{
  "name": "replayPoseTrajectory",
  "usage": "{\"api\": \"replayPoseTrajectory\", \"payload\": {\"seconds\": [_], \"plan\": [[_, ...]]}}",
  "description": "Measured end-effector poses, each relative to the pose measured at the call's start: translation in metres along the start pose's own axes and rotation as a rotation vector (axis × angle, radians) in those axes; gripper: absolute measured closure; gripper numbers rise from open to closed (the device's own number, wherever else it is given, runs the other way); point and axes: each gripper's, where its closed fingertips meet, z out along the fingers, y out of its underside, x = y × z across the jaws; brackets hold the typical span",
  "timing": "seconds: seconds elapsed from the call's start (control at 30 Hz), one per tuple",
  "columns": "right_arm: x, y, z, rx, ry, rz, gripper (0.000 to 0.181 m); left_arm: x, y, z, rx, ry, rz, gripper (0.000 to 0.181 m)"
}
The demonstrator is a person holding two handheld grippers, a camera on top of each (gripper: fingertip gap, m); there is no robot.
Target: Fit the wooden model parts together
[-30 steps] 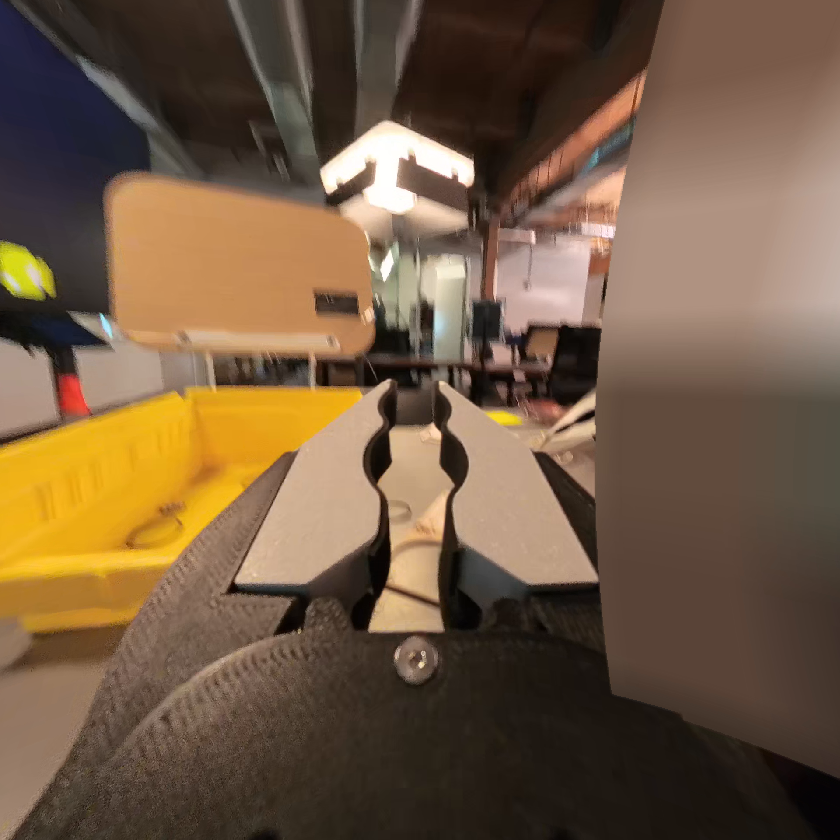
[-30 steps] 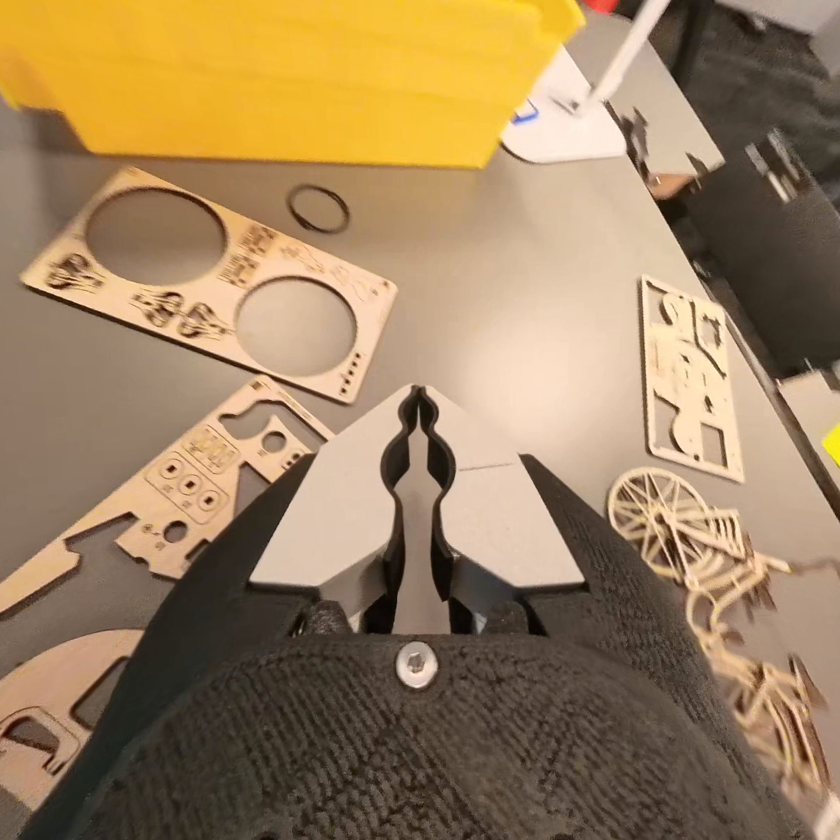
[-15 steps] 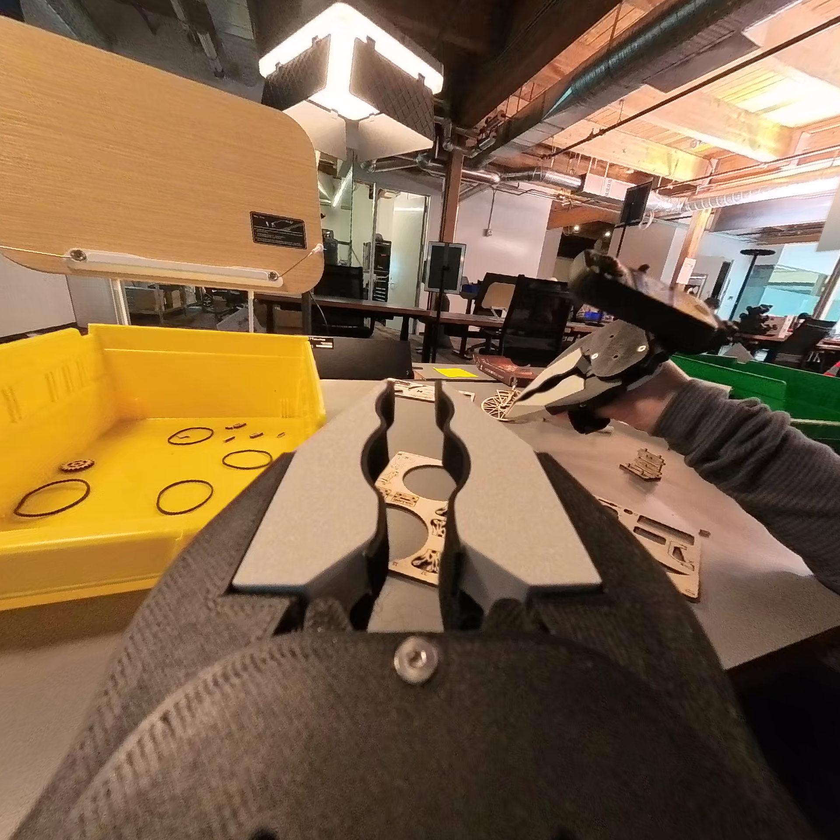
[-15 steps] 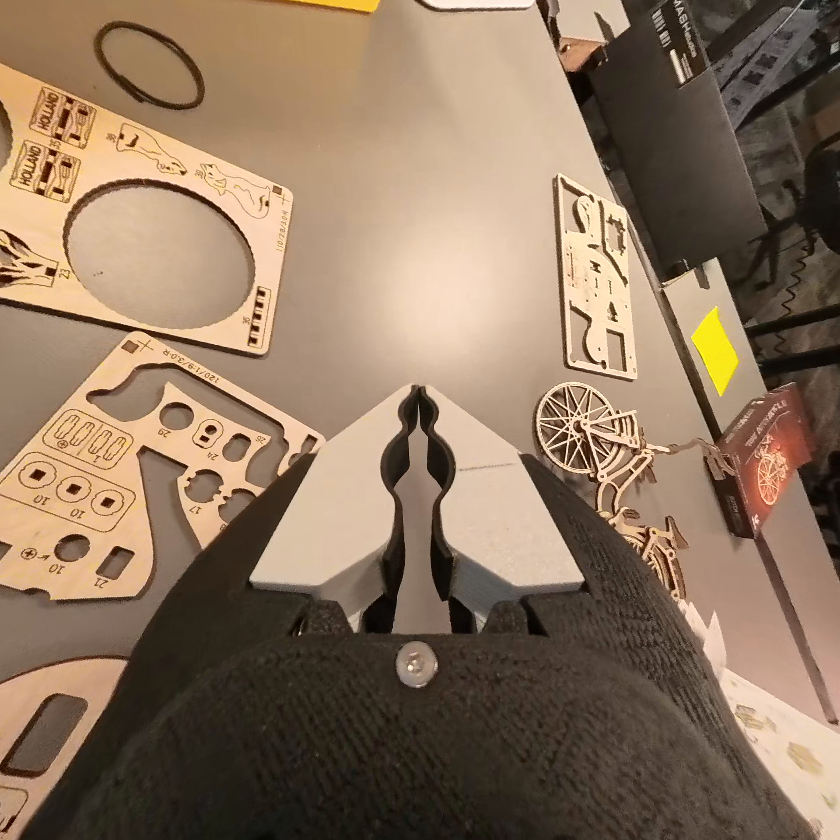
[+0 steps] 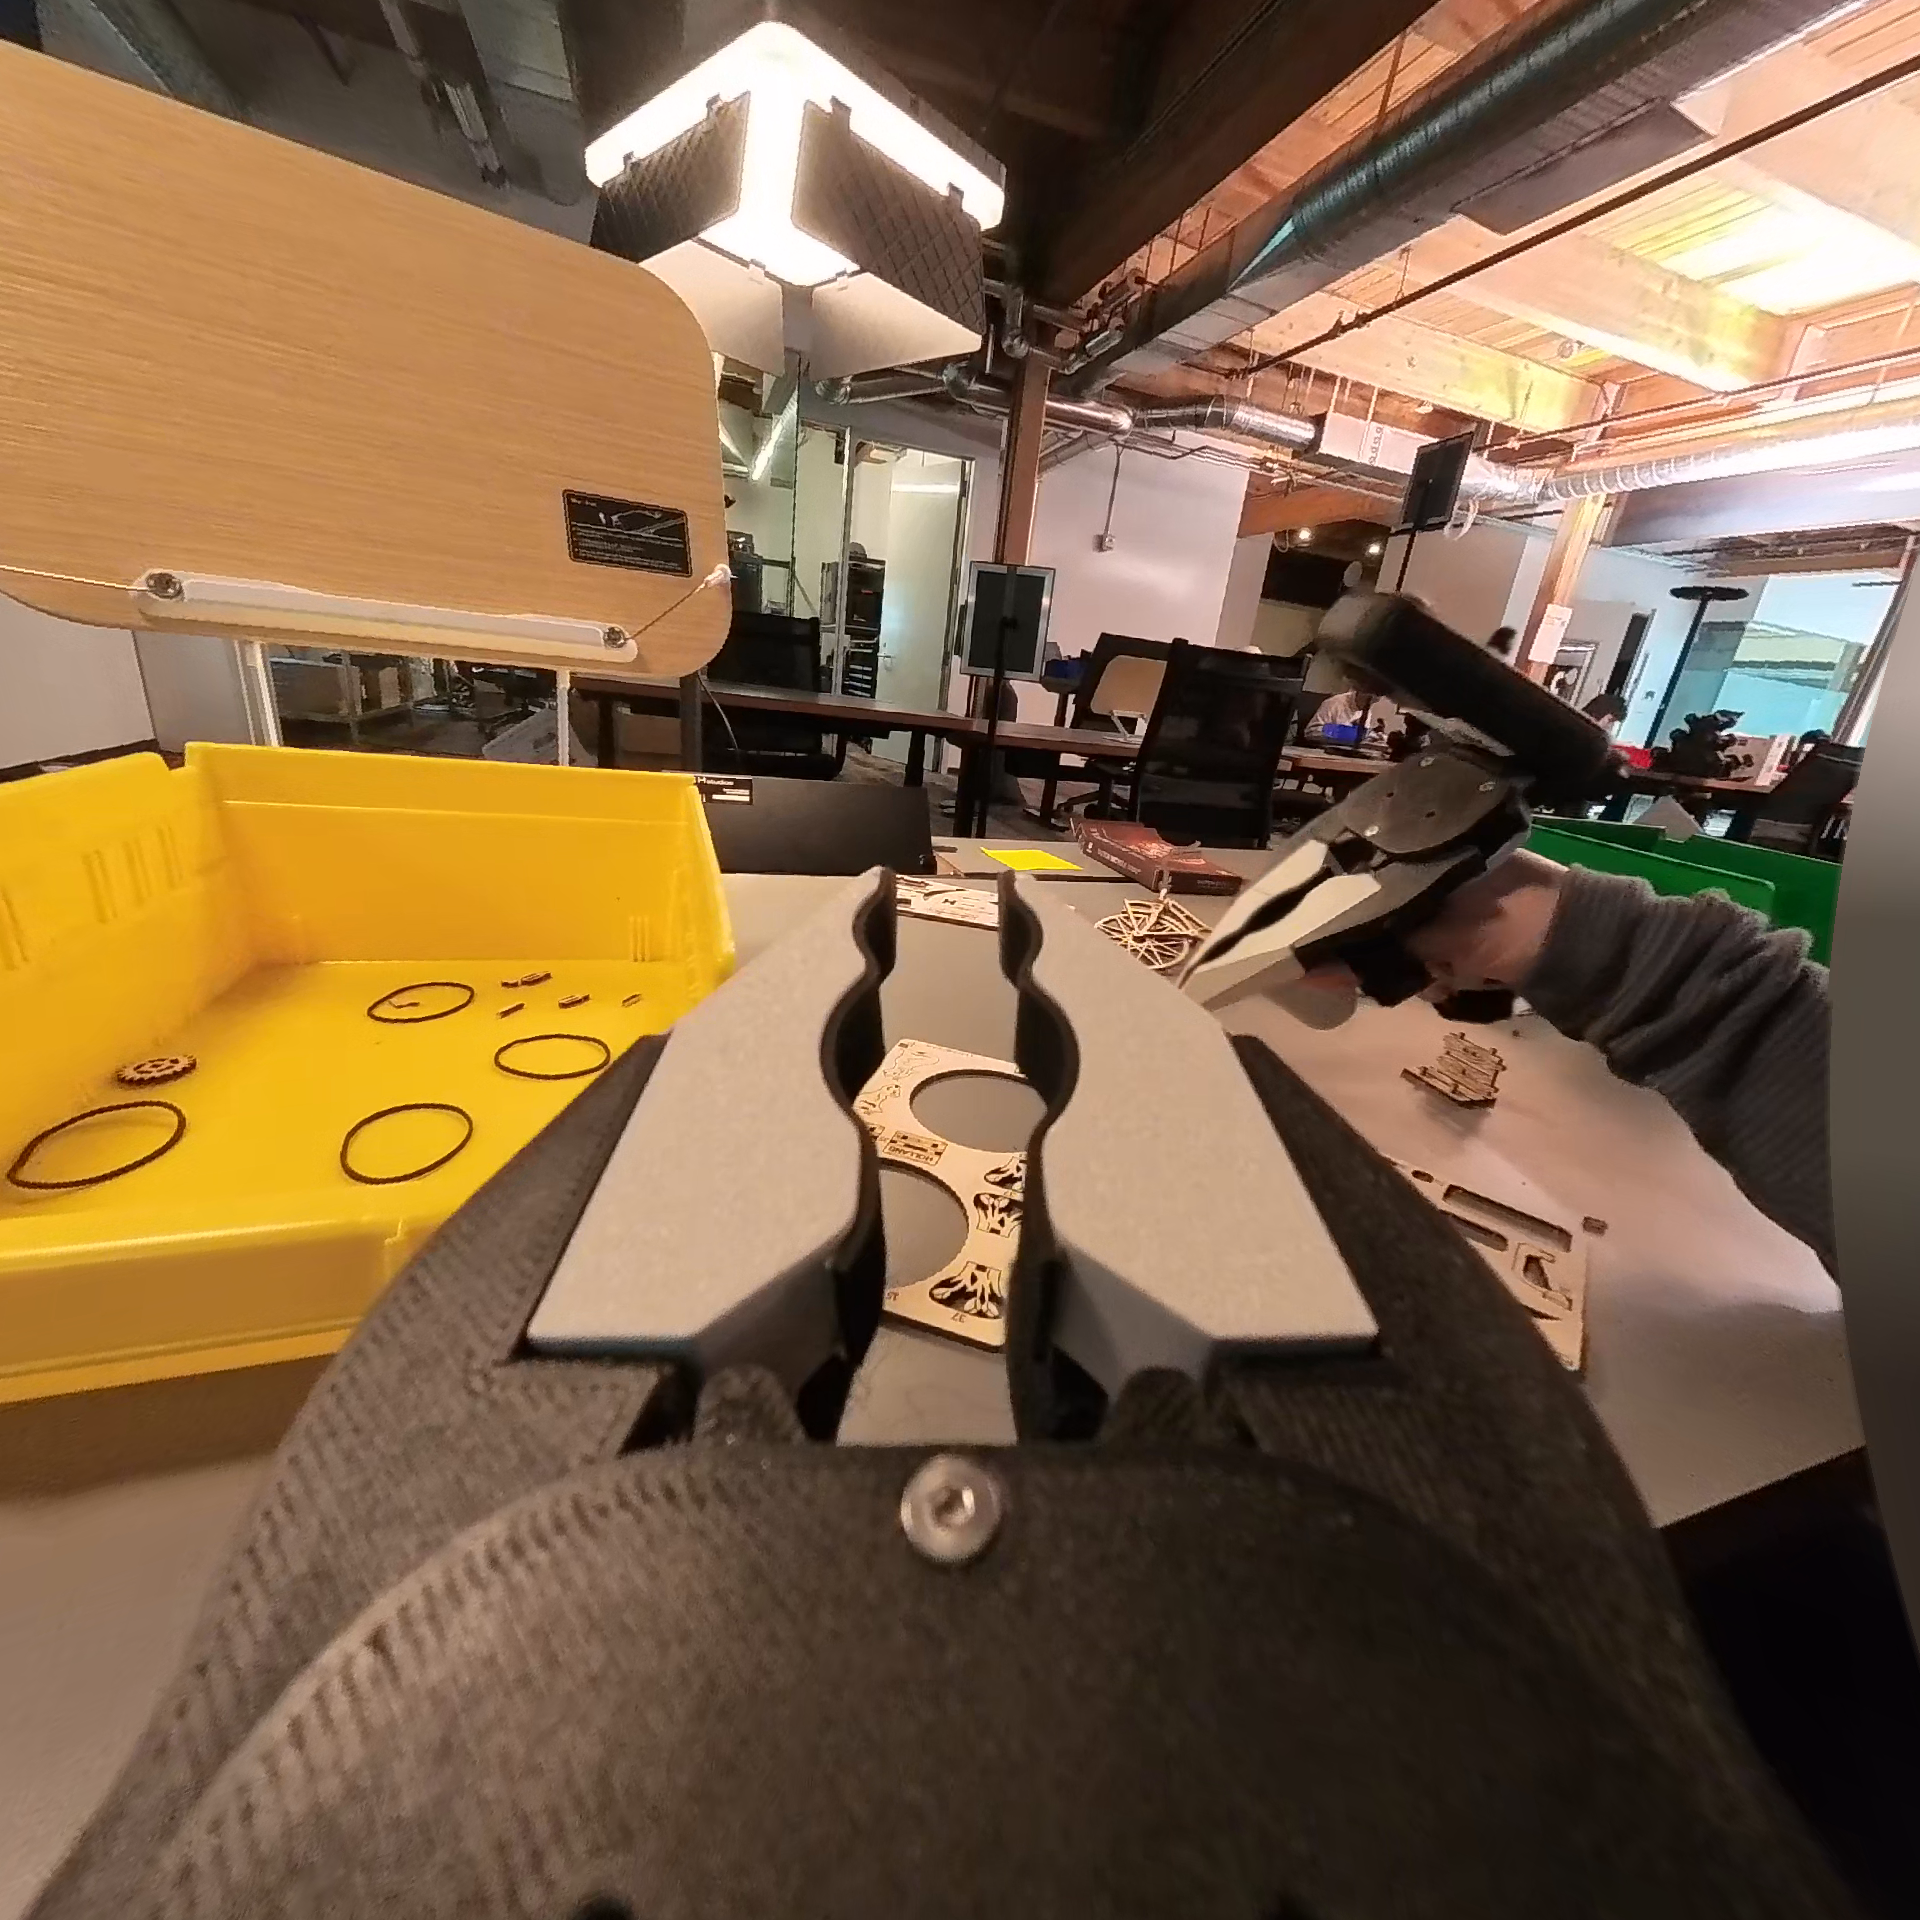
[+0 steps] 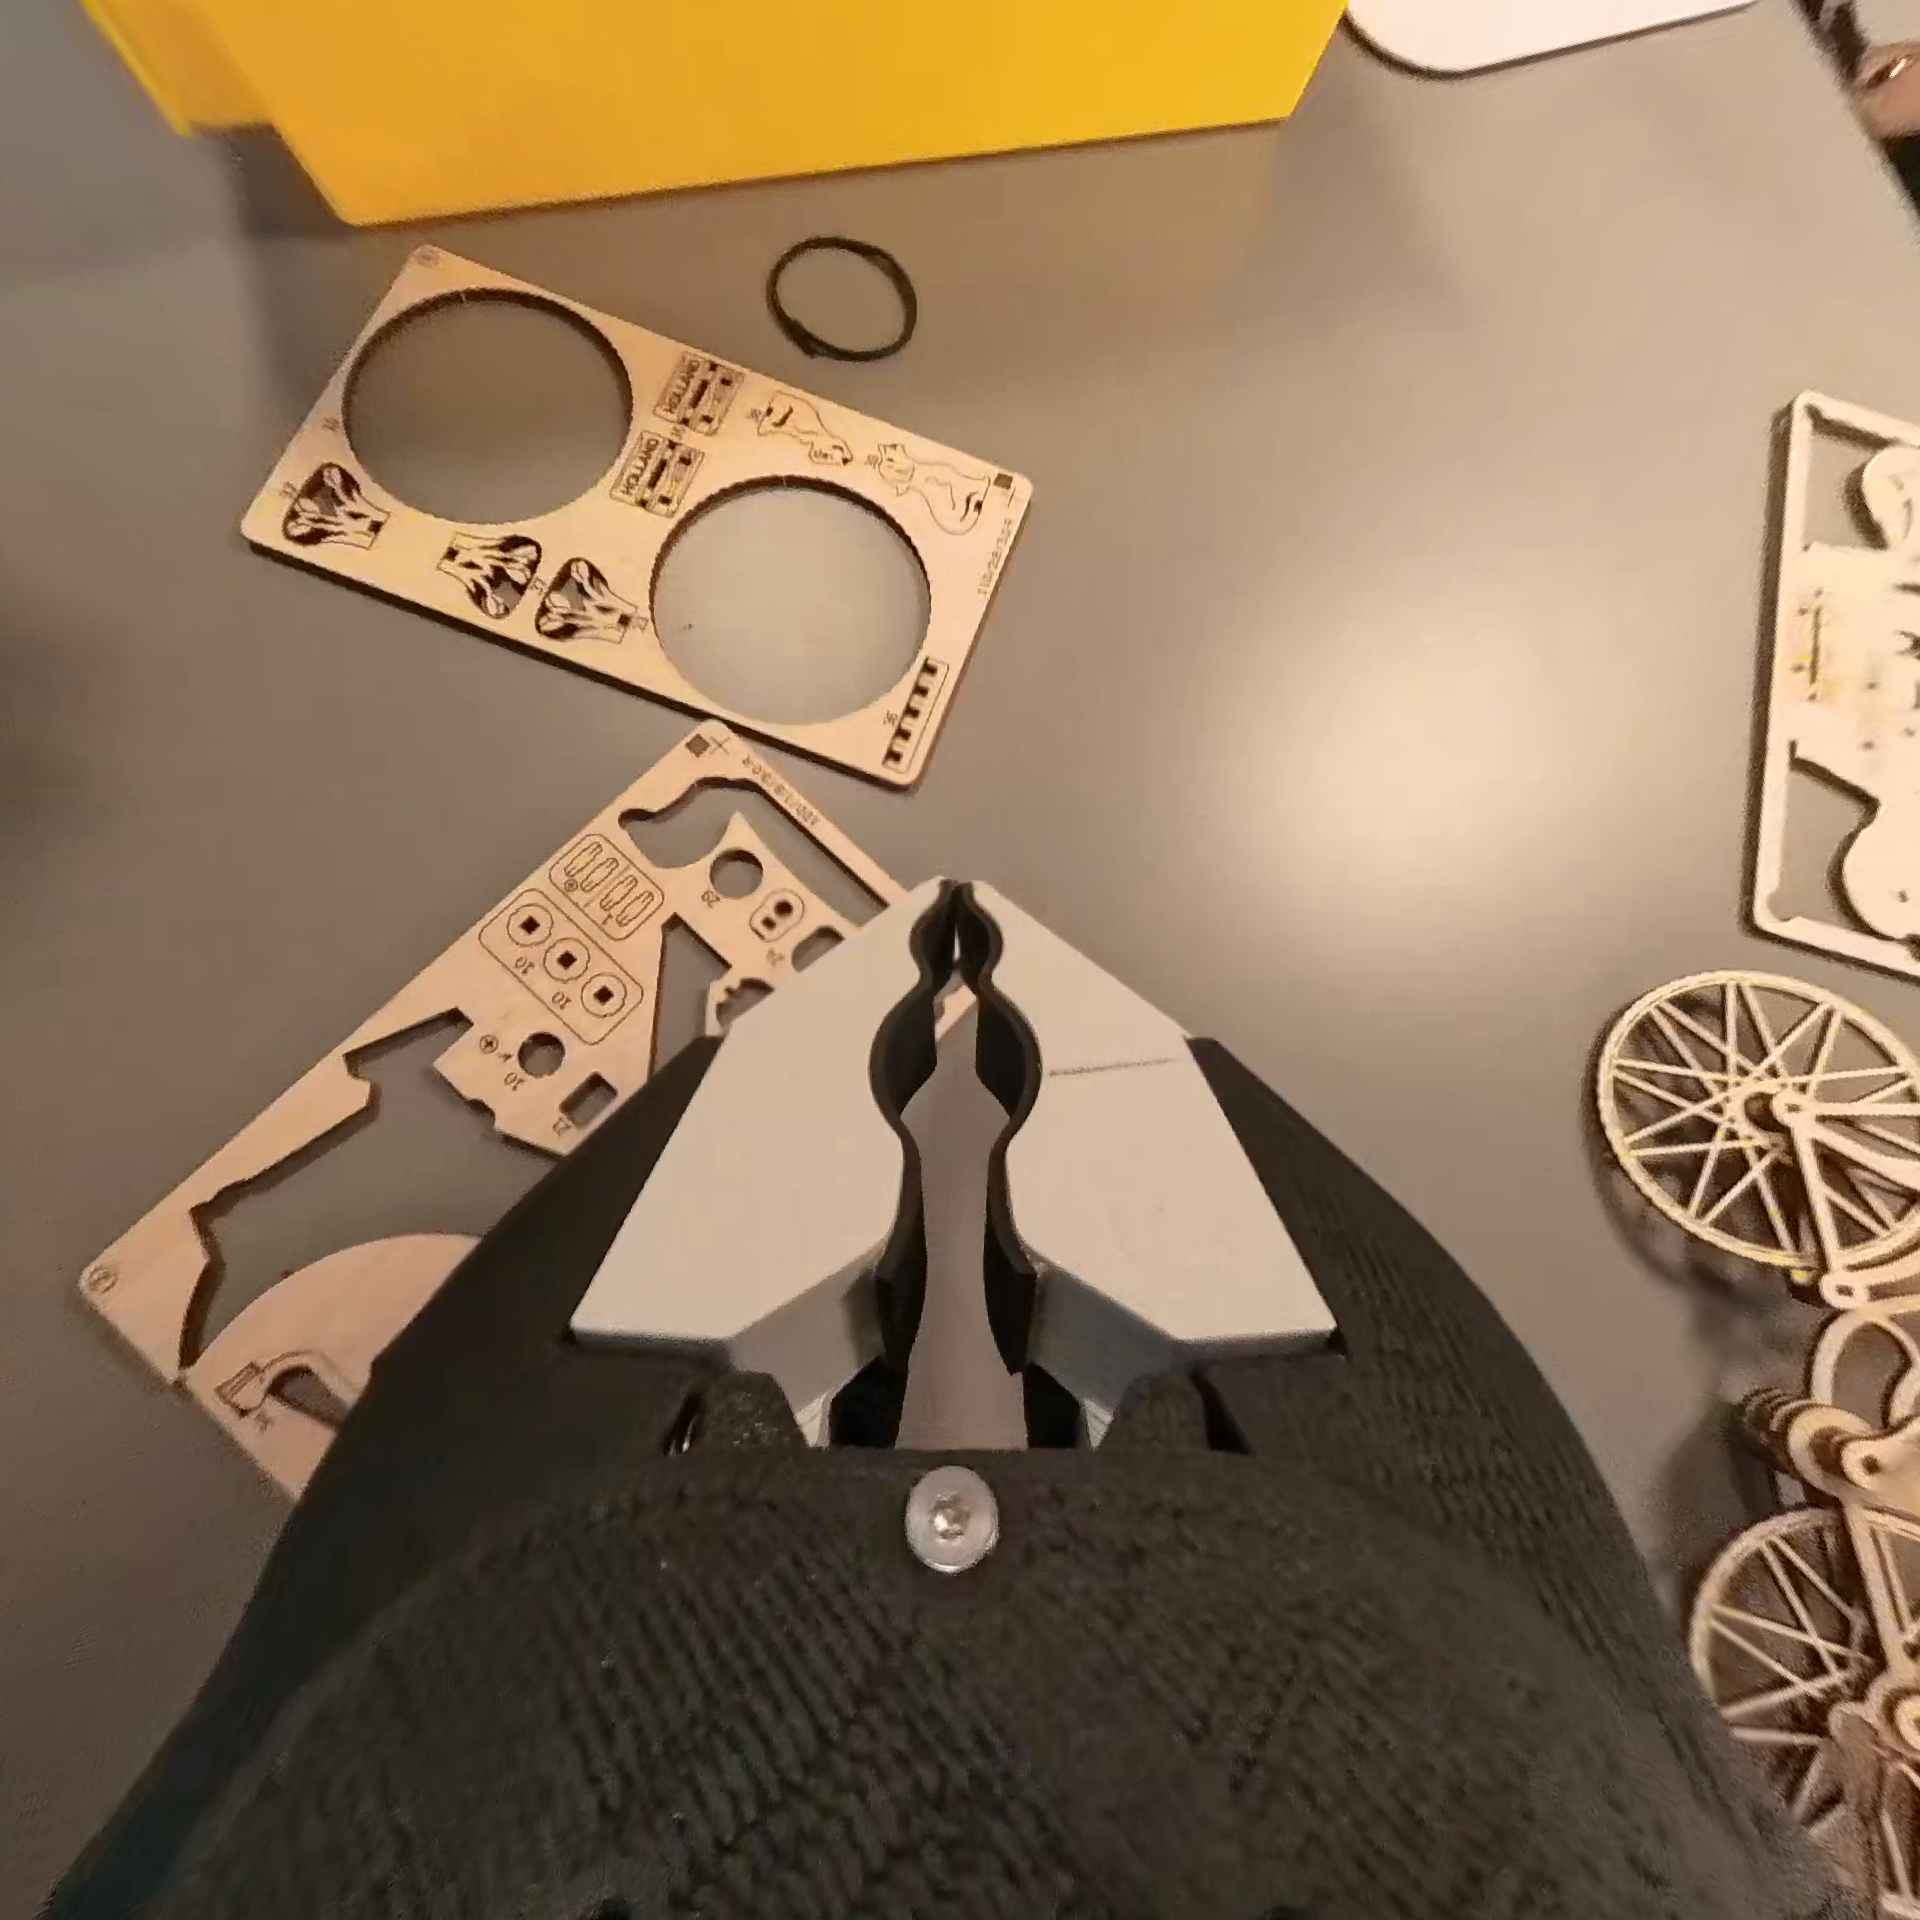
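The partly built wooden bicycle model point(image 6: 1787, 1278), spoked wheels already on its frame, lies at the right of the grey table point(image 6: 1299, 623), with a part-emptied parts sheet point(image 6: 1829, 675) just beyond it. To its left lie the two-hole sheet point(image 6: 644, 540), its round cut-outs gone, and a nearer cut-out sheet point(image 6: 436, 1060), so I judge assembly well begun but unfinished. The right gripper point(image 6: 951, 891) hovers fingertips together, holding nothing; the left gripper point(image 5: 940, 883) hangs parted and empty near the yellow bin point(image 5: 343, 831).
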Motion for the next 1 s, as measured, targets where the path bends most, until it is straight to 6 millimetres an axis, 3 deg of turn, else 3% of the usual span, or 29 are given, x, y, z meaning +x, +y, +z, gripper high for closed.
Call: {"api": "replayPoseTrajectory", "payload": {"seconds": [0.27,0.43,0.53,0.63,0.87,1.0], "plan": [[-0.005,0.027,0.003,-0.12,-0.066,-0.006,0.181,-0.002,-0.001,-0.006,0.003,0.001,-0.008,0.164],[-0.008,0.034,0.004,-0.155,-0.079,-0.02,0.181,-0.002,0.0,-0.007,0.0,0.004,-0.012,0.163],[-0.011,0.035,0.001,-0.167,-0.087,0.007,0.163,-0.001,0.0,-0.007,-0.001,0.005,-0.013,0.163],[-0.028,0.047,-0.01,-0.242,-0.116,0.097,0.144,-0.002,0.0,-0.007,-0.003,0.007,-0.016,0.163],[-0.046,0.068,-0.025,-0.415,-0.038,0.188,0.145,-0.006,0.0,-0.007,0.004,0.001,-0.034,0.163],[-0.045,0.07,-0.024,-0.537,-0.022,0.149,0.162,-0.005,-0.006,-0.009,0.017,0.003,-0.034,0.162]]}}
